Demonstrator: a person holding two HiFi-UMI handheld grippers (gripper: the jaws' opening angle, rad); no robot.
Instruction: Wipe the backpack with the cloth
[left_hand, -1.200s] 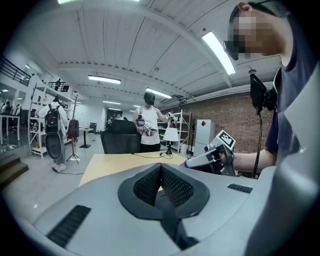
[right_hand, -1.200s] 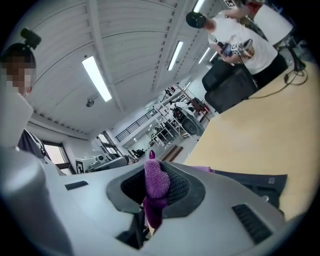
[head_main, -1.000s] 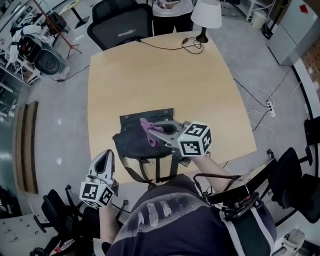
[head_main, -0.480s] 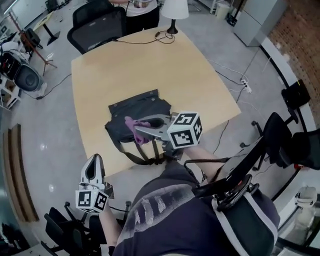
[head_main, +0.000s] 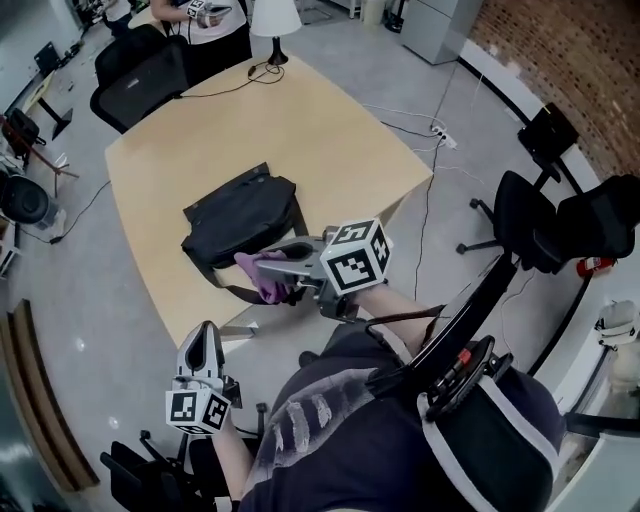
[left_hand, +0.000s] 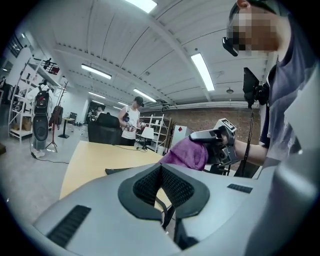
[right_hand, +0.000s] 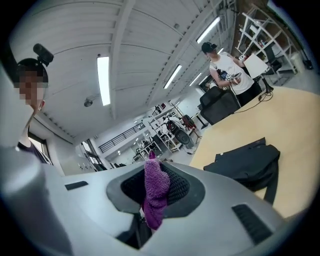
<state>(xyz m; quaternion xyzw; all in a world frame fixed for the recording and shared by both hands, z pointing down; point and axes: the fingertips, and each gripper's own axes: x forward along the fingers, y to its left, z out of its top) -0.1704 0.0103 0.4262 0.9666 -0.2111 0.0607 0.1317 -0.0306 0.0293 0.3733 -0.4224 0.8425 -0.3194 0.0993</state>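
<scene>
The black backpack (head_main: 240, 222) lies flat on the wooden table (head_main: 330, 140), with its straps trailing toward the near edge. My right gripper (head_main: 266, 270) is shut on the purple cloth (head_main: 262, 283) and hovers just past the bag's near side, by the table edge. In the right gripper view the cloth (right_hand: 156, 192) hangs pinched between the jaws of that gripper (right_hand: 156, 175), and the backpack (right_hand: 247, 165) lies ahead to the right. My left gripper (head_main: 206, 335) hangs low off the table, over the floor. Its jaws meet with nothing between them (left_hand: 161, 172).
A white lamp (head_main: 273, 18) and a black cable stand at the table's far end, where a person (head_main: 215, 15) stands beside an office chair (head_main: 140, 75). More chairs (head_main: 540, 225) sit on the right. Cables cross the floor (head_main: 440, 135).
My right gripper has carried the cloth off the top of the backpack toward the near table edge. The head view has swung, and the left gripper stays low.
</scene>
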